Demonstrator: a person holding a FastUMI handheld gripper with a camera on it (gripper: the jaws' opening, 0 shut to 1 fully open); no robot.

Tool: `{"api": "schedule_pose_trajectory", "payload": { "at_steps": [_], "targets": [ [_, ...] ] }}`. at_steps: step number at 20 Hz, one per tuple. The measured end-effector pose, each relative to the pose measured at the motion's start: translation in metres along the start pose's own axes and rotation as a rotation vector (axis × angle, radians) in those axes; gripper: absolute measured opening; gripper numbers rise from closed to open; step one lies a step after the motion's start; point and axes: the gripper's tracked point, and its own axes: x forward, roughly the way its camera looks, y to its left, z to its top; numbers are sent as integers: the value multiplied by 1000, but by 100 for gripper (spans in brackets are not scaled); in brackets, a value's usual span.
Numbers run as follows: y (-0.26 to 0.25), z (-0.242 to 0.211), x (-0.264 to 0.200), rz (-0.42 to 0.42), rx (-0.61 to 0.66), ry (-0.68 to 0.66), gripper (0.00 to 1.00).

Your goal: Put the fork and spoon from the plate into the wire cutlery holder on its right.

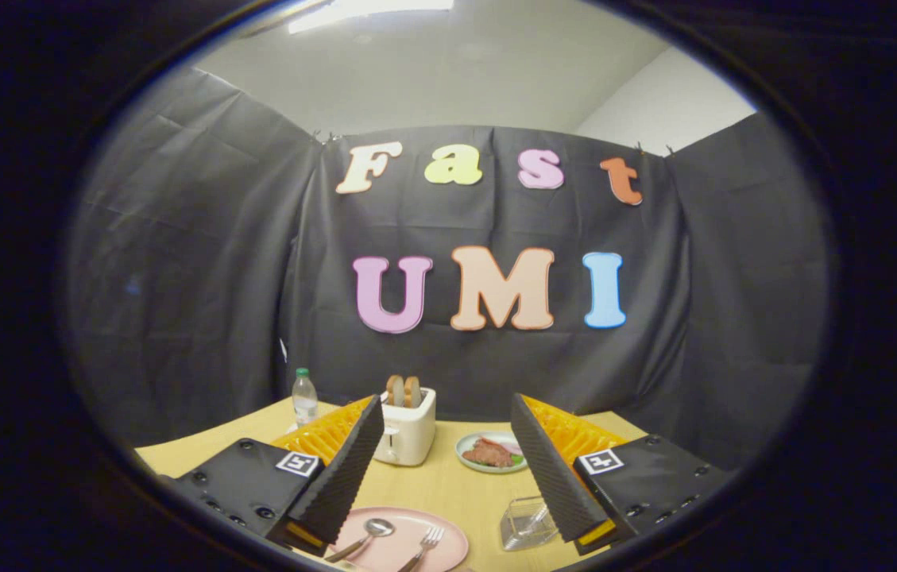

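approach step: gripper [448, 469] hovers, jaws wide and empty. fork [424, 546] and spoon [366, 535] lie on the pink plate [448, 534] (2 items untouched); wire holder [527, 523] beside it. next: descend onto 1.

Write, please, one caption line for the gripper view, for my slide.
Open gripper above a pink plate holding the spoon and fork, wire cutlery holder beside it.

The gripper view rides high above the table [448, 485], facing level toward the booth's back wall.
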Motion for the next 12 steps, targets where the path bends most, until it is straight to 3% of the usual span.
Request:
{"api": "schedule_pose_trajectory", "payload": {
  "at_steps": [12],
  "targets": [
    [33, -154, -4, 111, -60, 407, 100]
  ]
}}
